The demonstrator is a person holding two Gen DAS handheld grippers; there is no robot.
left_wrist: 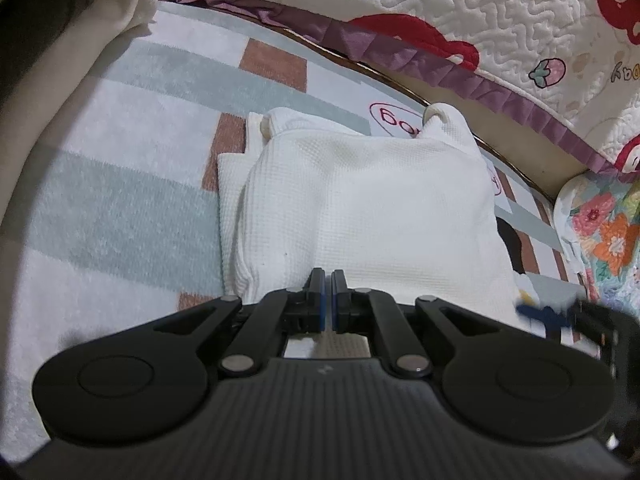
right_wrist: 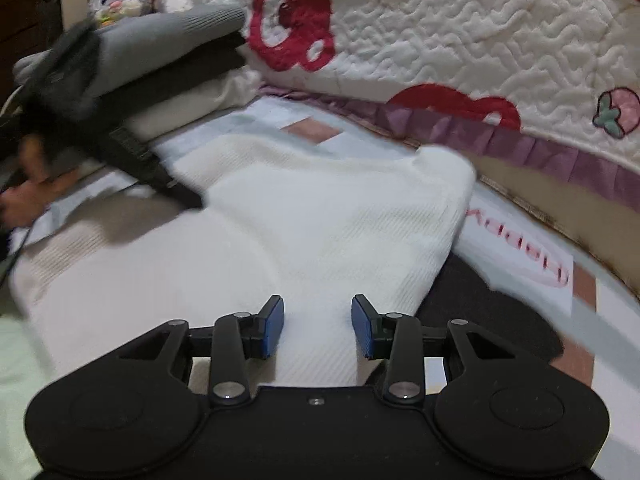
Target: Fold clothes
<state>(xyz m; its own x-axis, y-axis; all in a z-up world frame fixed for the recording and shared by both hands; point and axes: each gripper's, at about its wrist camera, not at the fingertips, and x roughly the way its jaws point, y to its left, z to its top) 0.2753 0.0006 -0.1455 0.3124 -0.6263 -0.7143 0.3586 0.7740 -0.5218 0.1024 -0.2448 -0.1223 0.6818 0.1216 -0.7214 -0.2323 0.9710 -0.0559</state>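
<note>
Our left wrist camera sits low behind the left gripper (left_wrist: pixel 330 298), looking along its fingers across the white garment (left_wrist: pixel 360 200) toward the quilted bedspread (left_wrist: pixel 480 20). Our right wrist camera rides close behind the right gripper (right_wrist: pixel 318 328), facing the same garment (right_wrist: pixel 320 220) and bedspread (right_wrist: pixel 480 40), though its left side seems motion-blurred. Both views share the patterned rug (left_wrist: pixel 120 200).

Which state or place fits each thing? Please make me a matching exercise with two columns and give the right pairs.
Things:
1. left tongs
2. right tongs
3. white garment
4. grey sweater

States or places:
A. on top of a stack of clothes
B. open, above the white cloth
C. folded on the patterned rug
D. shut, at the near edge of the white cloth

Pairs: 1-D, 2-B, 3-C, 4-A
</note>
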